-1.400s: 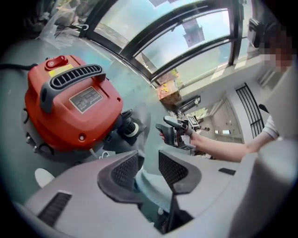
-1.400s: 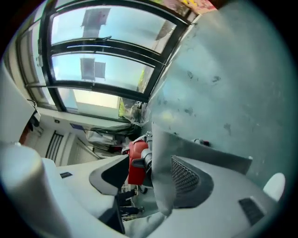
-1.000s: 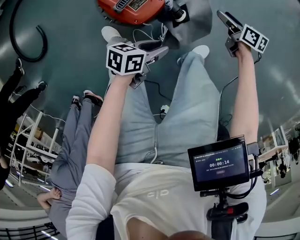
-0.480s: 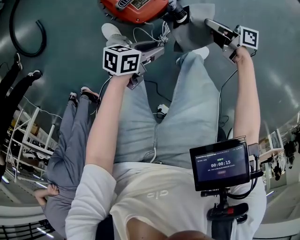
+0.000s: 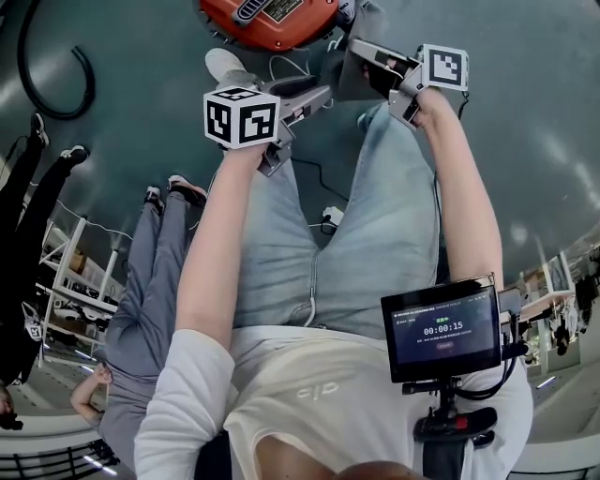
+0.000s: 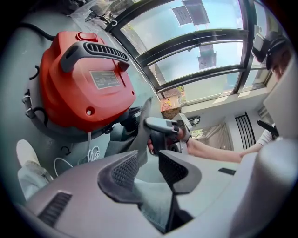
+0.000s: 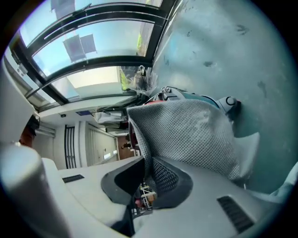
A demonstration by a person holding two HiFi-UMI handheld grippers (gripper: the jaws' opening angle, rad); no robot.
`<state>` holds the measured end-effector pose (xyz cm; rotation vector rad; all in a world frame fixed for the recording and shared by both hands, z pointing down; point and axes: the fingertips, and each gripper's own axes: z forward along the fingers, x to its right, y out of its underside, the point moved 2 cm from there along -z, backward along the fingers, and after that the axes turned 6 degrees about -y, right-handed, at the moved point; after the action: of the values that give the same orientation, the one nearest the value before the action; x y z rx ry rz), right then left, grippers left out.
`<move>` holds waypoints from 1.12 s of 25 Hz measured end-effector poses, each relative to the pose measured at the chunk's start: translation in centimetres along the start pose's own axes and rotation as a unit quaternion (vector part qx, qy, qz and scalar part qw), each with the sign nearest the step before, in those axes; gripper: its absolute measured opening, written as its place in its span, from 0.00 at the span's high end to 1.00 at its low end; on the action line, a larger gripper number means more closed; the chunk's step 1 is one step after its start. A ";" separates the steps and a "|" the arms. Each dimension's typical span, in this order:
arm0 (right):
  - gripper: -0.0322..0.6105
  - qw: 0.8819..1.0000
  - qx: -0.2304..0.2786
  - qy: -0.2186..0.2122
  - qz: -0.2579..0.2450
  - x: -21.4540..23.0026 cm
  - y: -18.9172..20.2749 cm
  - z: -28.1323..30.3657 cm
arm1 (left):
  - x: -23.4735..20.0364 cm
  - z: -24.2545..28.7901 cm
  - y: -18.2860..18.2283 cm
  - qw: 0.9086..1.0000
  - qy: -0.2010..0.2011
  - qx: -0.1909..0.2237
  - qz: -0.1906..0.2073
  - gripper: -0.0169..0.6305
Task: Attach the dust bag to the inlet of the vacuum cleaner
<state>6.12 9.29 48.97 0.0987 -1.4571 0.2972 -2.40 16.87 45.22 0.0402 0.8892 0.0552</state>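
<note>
The red vacuum cleaner (image 5: 267,14) stands on the floor at the top of the head view; in the left gripper view it fills the upper left (image 6: 86,83). A grey mesh dust bag (image 7: 195,135) hangs from my right gripper (image 5: 361,49), just right of the vacuum. The right gripper's jaws (image 7: 148,179) are closing, with the bag's edge pinched between the pads. My left gripper (image 5: 314,94) hovers below the vacuum, its jaws (image 6: 148,169) open and empty. From there I see the right gripper (image 6: 163,130) and the bag (image 6: 142,125) beside the vacuum's black fitting (image 6: 126,117).
A black hose (image 5: 56,84) curves on the floor at upper left. A white cable (image 5: 300,66) lies below the vacuum, near a white shoe (image 5: 225,66). Bystanders' legs (image 5: 150,272) are at left. A small monitor (image 5: 441,328) sits on the chest rig.
My right gripper has swung left toward the vacuum, closed on the dust bag and carried it along. The left gripper has stayed almost in place.
</note>
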 end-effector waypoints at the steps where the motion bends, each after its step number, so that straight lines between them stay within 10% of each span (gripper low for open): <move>1: 0.87 1.000 0.018 0.004 0.007 0.6 0.4 0.2 | 0.1 -0.3 -0.2 1.000 0.001 0.004 0.002 0.76; 22: 0.89 0.978 -0.044 0.177 -0.100 6.7 5.2 3.8 | 1.0 -2.8 -4.0 0.999 0.018 0.024 0.028 0.76; 28: 0.86 0.988 -0.034 0.122 -0.091 4.0 7.1 2.3 | 1.0 -2.9 -4.1 0.999 0.023 0.022 0.030 0.76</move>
<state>2.38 16.07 52.43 0.1340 -1.2047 0.1058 -3.94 12.90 42.39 0.1073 0.9357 0.0938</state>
